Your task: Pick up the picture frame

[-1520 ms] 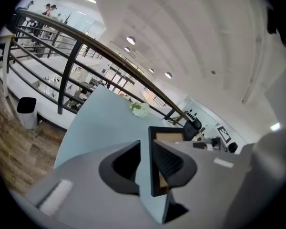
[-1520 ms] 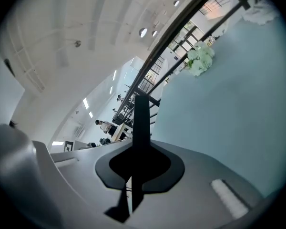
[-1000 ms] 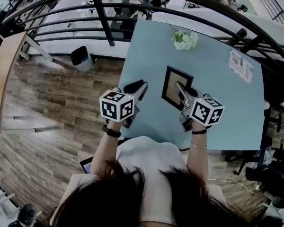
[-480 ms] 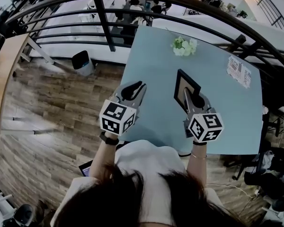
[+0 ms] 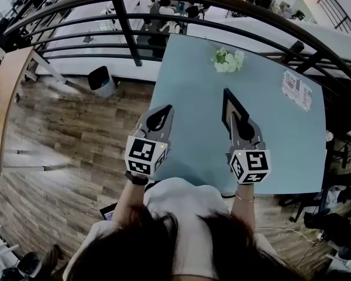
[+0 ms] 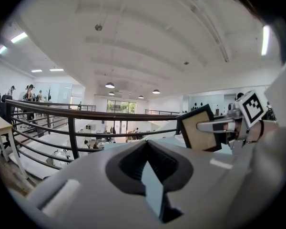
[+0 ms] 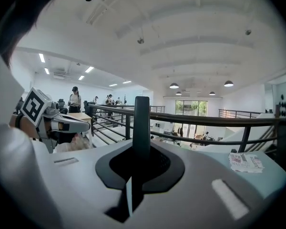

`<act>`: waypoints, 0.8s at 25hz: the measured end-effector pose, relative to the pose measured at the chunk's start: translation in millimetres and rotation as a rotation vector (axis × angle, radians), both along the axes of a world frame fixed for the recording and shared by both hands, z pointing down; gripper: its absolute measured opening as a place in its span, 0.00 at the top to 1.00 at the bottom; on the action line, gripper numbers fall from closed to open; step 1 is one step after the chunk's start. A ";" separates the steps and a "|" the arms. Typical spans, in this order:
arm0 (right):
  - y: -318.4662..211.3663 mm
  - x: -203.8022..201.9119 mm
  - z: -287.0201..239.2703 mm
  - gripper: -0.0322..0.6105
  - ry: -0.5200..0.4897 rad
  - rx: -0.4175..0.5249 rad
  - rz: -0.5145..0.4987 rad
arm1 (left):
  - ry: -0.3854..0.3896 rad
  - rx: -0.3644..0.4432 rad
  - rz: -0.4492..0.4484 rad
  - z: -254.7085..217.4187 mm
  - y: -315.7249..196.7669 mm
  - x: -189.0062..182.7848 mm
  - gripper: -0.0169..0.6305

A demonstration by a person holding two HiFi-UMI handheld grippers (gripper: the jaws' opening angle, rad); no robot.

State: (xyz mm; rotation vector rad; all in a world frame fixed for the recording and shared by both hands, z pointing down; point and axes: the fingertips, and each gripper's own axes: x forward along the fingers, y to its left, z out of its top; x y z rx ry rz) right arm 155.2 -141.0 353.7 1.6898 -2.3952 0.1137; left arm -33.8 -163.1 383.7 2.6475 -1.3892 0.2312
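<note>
The black picture frame (image 5: 233,110) stands upright and edge-on above the light blue table (image 5: 187,86), with my right gripper (image 5: 241,123) shut on its near edge. In the right gripper view the frame (image 7: 141,125) is a dark vertical bar rising from between the closed jaws. From the left gripper view, the frame (image 6: 199,129) shows its tan face, clamped by the right gripper (image 6: 210,126). My left gripper (image 5: 163,110) hovers over the table's left edge, apart from the frame, shut with nothing in it.
White flowers (image 5: 228,57) sit at the table's far edge and a printed paper (image 5: 296,89) lies at its far right. A black railing (image 5: 128,25) runs behind the table. A dark bin (image 5: 99,76) stands on the wood floor to the left.
The frame has risen off the table and turned from lying flat to upright and edge-on in the right gripper. Both grippers rose and rolled; the left one stayed empty.
</note>
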 end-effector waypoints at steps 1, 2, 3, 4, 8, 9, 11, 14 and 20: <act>-0.9 0.9 1.0 0.93 -0.001 0.003 0.000 | 0.000 0.001 -0.010 1.3 -2.0 -2.4 0.89; -1.9 1.5 2.4 0.93 -0.002 0.004 0.000 | 0.002 -0.001 -0.018 2.8 -4.1 -4.9 0.89; -2.8 2.1 4.0 0.93 -0.004 0.003 -0.001 | 0.003 -0.005 -0.024 4.4 -6.1 -7.2 0.89; -3.5 2.8 5.6 0.93 -0.007 0.000 0.000 | 0.003 -0.009 -0.029 5.8 -7.9 -8.9 0.89; -6.1 4.5 10.7 0.93 -0.015 -0.006 0.006 | 0.005 -0.030 -0.036 10.4 -13.9 -11.3 0.89; -7.3 4.7 12.0 0.93 -0.014 -0.006 0.008 | 0.005 -0.030 -0.036 10.7 -15.7 -11.3 0.89; -10.0 5.9 13.9 0.93 -0.017 -0.007 0.015 | 0.004 -0.031 -0.033 11.1 -18.3 -10.6 0.89; -11.9 6.1 14.7 0.93 -0.025 -0.012 0.021 | 0.002 -0.039 -0.028 12.4 -19.1 -10.6 0.89; -10.5 4.5 14.0 0.93 -0.029 -0.011 0.021 | 0.005 -0.046 -0.020 14.1 -18.8 -9.2 0.89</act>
